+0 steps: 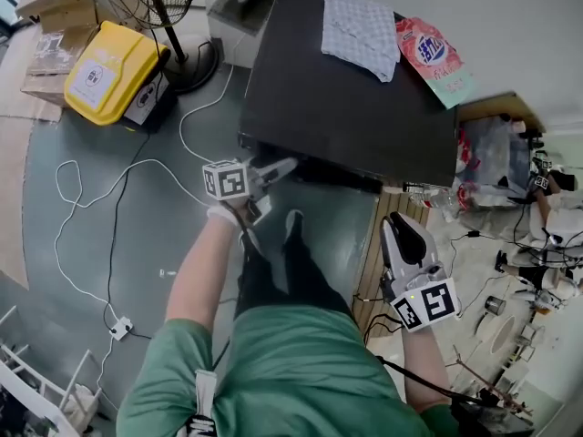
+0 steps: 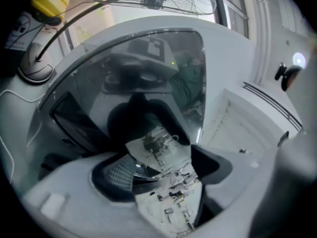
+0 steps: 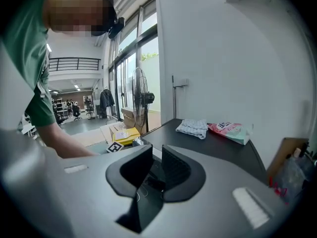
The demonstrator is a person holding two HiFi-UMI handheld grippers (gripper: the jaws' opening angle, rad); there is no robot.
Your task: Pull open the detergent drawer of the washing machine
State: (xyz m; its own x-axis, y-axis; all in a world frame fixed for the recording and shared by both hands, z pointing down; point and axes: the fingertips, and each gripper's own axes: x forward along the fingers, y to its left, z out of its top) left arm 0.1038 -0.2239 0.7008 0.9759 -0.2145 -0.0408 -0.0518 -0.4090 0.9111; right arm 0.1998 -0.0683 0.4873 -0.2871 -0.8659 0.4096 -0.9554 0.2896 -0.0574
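Left tongs [image 1: 284,167] are standing wide open around what appears to be the glossy detergent drawer [image 2: 163,182] at the washing machine [image 1: 364,107] front's upper left, right tongs [image 1: 399,228] hanging slightly parted, empty; likely rigid, light, slippery plastic, it is asking for a front-lip hold.

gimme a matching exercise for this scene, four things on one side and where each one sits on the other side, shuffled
Things:
1. checked cloth
2. pink detergent pouch
3. yellow case
4. left gripper

Places:
a. on the floor beside the fan's base
b. by the front edge of the washing machine
c. lying flat on the machine's dark top, towards the wall
d. at the top's right-hand corner by the wall, partly over the edge

Pairs: 1-c, 2-d, 3-a, 4-b
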